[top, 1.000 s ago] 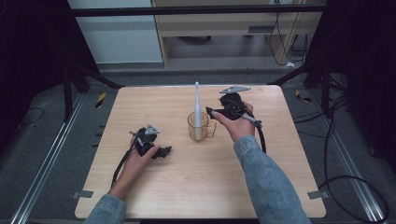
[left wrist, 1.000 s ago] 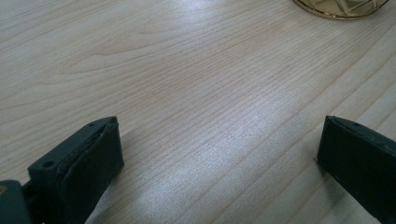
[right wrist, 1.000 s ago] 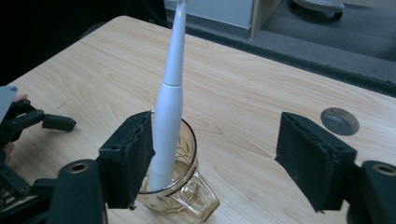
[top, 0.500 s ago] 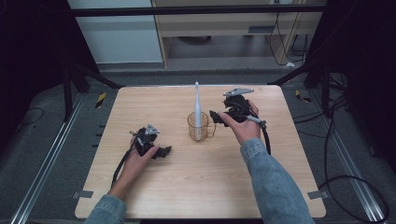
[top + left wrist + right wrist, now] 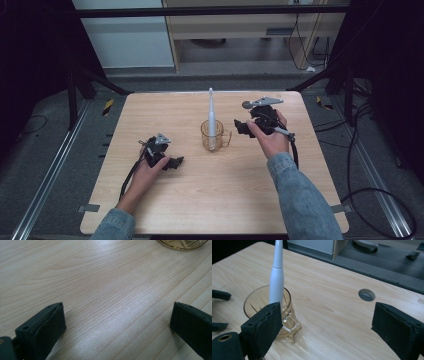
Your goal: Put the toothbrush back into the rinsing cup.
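An amber glass mug [image 5: 215, 136] stands mid-table with a white electric toothbrush [image 5: 211, 112] upright in it. My right gripper [image 5: 240, 128] hovers just to the mug's right, a small gap away. Its jaws have just been opening wide and then easing in a little, and nothing is between them. In the right gripper view the mug [image 5: 287, 323] and toothbrush [image 5: 277, 277] sit behind the left jaw of that gripper [image 5: 329, 325]. My left gripper [image 5: 178, 162] rests on the table to the mug's lower left. It stands open [image 5: 117, 325] over bare wood.
The wooden table [image 5: 200, 200] has a round cable hole [image 5: 366, 294] near its far edge. The mug's base [image 5: 182, 243] lies well ahead of the left jaws. Dark floor, rails and cables surround the table.
My right gripper has drawn back to the right, away from the mug and toothbrush, with its jaws wider. The left hand has stayed put.
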`<state>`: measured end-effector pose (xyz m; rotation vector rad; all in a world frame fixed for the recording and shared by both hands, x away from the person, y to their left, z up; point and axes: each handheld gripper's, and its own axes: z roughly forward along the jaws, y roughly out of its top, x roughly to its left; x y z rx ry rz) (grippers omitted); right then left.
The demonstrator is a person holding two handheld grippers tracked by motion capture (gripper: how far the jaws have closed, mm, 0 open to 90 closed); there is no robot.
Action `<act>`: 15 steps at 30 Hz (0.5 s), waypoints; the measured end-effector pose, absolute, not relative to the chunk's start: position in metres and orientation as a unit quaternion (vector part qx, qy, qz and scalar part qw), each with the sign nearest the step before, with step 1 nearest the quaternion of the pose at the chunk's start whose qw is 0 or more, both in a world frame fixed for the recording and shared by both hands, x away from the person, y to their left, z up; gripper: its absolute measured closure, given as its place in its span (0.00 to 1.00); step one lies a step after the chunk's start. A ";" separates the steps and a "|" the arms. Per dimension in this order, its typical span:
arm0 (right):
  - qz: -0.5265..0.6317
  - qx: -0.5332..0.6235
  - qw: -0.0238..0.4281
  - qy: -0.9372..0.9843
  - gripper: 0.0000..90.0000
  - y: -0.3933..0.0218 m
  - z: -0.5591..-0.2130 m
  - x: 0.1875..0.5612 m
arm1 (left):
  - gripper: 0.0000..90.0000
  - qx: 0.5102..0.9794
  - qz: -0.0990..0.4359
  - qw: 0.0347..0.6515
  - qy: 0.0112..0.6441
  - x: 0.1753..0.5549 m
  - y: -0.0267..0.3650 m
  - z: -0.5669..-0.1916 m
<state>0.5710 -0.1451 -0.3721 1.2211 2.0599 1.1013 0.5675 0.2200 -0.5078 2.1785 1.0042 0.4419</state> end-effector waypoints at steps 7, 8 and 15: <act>0.393 0.454 0.257 0.757 0.12 -0.158 -0.377 0.567 | 0.00 0.838 0.169 0.344 0.388 0.567 0.220 -0.508; 0.389 0.453 0.260 0.759 0.12 -0.162 -0.378 0.566 | 0.00 0.838 0.169 0.344 0.388 0.567 0.220 -0.508; 0.373 0.446 0.270 0.768 0.13 -0.171 -0.385 0.562 | 0.00 0.838 0.170 0.344 0.388 0.567 0.220 -0.508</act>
